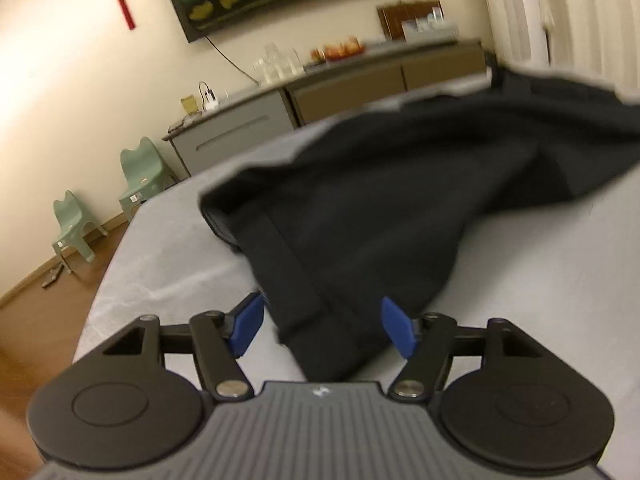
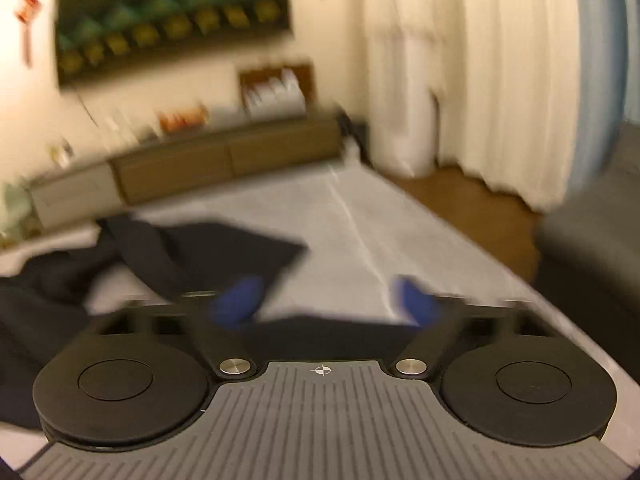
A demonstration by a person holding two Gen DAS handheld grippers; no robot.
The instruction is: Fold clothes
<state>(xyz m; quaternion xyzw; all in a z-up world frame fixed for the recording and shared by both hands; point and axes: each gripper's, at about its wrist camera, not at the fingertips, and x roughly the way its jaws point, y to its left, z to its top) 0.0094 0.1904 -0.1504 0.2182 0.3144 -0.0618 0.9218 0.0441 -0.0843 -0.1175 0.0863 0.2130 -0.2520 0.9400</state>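
Left wrist view: left gripper (image 1: 322,326) low over the grey sheet (image 1: 540,280), jaws released, blue pads (image 1: 248,326) standing apart on either side of the near corner of the black garment (image 1: 380,208). Cloth between the pads but not pinched. Garment lying loose and bunched across the sheet, stretching away from the gripper toward the cabinet (image 1: 348,84) at the far wall. 2 green chairs (image 1: 138,178) on the floor left of the sheet.

Right wrist view: heavy blur. Right gripper (image 2: 326,300) jaws released wide, nothing pinched. Black garment (image 2: 168,248) mostly left of the gripper, 1 dark edge running just under the jaws. Bare sheet (image 2: 360,216) ahead, curtain (image 2: 460,60) beyond on the right.

Step, as a judgement: between grasps, re-gripping for a fold; garment not yet flat. Next move likely calls for clamping the near corner with the left gripper, finding a matching edge with the right, then lifting and laying over.
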